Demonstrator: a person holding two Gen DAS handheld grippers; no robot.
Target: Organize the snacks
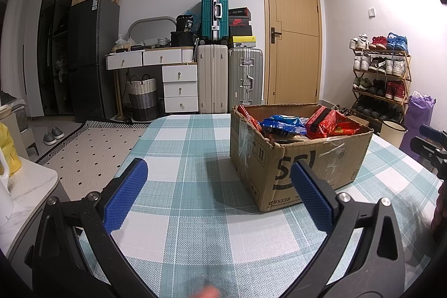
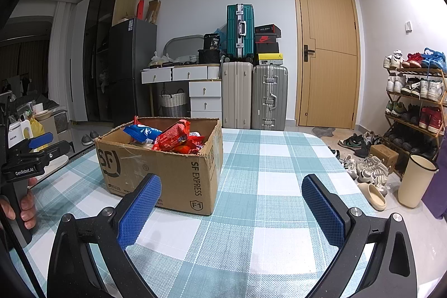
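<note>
Hovering: left gripper (image 1: 219,183) and right gripper (image 2: 232,197), both above the bench (image 2: 279,186), holding nothing
Left jaws: wide apart, blue pads bare, checked cloth visible between them
Right jaws: wide apart too, nothing between the pads
Left gripper position: just short of the box's near-left corner, right-hand pad overlapping the box face in the left view
Right gripper position: near the box's right front corner, left-hand pad overlapping the lower box face in the right view
Box (image 1: 301,158): open brown cardboard, flaps torn, standing upright on the bench, "SF EXPRESS" printed on one side
Snacks: inside the box, heaped near the rim
Blue packet (image 1: 282,124): lying on top, towards the box's left side
Red packets (image 1: 327,124): piled beside the blue one, touching it, one more red edge tucked against the far-left wall
Bench surface: teal and white checked cloth, bare around the box
Hand (image 2: 26,205): at the left edge of the right view, wrapped round the left gripper's black handle
Background: suitcases (image 2: 254,94), door, shoe rack (image 2: 413,102), well apart from the bench
</note>
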